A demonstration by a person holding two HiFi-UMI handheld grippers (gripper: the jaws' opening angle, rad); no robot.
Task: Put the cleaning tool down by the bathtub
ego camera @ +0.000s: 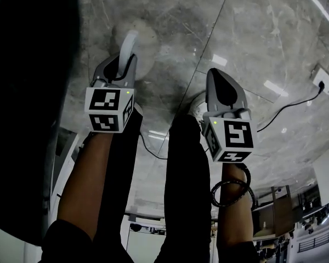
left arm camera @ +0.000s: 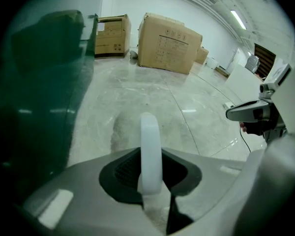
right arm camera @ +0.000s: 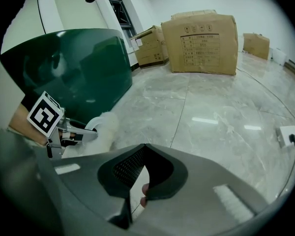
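White handle of the cleaning tool (left arm camera: 150,141) stands upright between the left gripper (ego camera: 123,70) fingers (left arm camera: 120,168), which are clamped on it, so the tool is in the air and not yet released. Its fluffy head (right arm camera: 105,124) points down and away toward the marble floor (right arm camera: 221,107). Can't tell from any view whether the head touches the floor. The dark green bathtub (right arm camera: 73,68) fills the left of both gripper views, and the tool head sits just beside its wall, so the drop spot looks about right. Grip is on the handle, not the head, probably so the soft end lands first and the handle can be laid flat after. The right gripper (right arm camera: 145,147) hangs to the right of frame in the head view, apart from the tool; its fingers meet at the tips with nothing between them, only floor showing through the gap lower down. It looks parked out of the way, as one hand is enough for this. My read: late in the task, with lowering and letting go left to do. Next move needs a low, slow descent alongside the tub, then opening. Risk: the handle tips against the tub wall or rolls once freed. Cardboard boxes (right arm camera: 204,43) sit far back, well clear. A wall socket (ego camera: 322,81) with its cable (ego camera: 288,106) is at the upper right, not in the path.
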